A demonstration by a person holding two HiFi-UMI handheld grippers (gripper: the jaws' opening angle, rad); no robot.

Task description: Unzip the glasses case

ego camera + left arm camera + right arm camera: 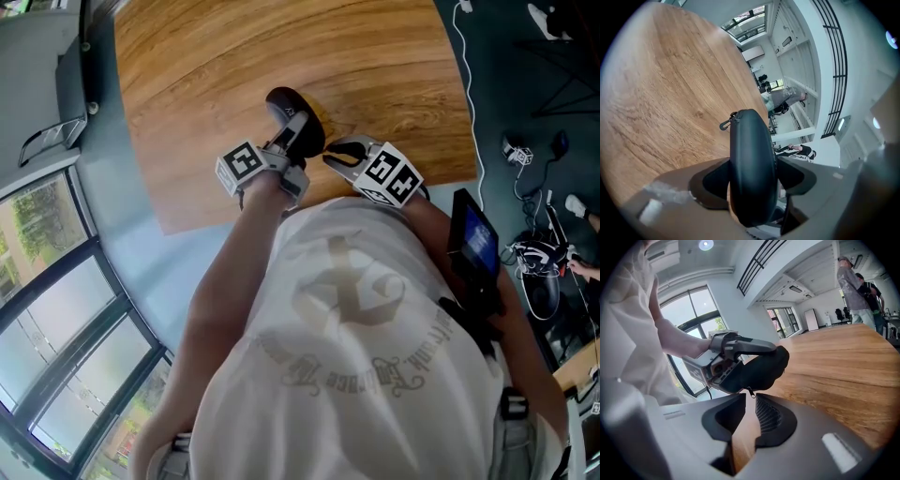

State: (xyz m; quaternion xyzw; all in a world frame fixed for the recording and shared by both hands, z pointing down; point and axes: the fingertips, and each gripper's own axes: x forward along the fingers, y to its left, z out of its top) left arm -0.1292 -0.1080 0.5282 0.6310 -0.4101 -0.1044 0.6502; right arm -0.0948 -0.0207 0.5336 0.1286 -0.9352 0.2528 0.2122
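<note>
Two hand-held grey tongs meet over the near edge of a pale wooden table (281, 56), one in each of the person's hands. The left gripper (298, 139) is clamped across a black, oval, hard-shelled glasses case (750, 178), its jaws spread wide around the body, with a small dark clip (725, 124) showing at the case's far end. The right gripper (750, 405) faces the case from the side. Its jaws stand a narrow gap apart, and the case's little zip pull (750, 393) hangs just at their tips, unpinched.
</note>
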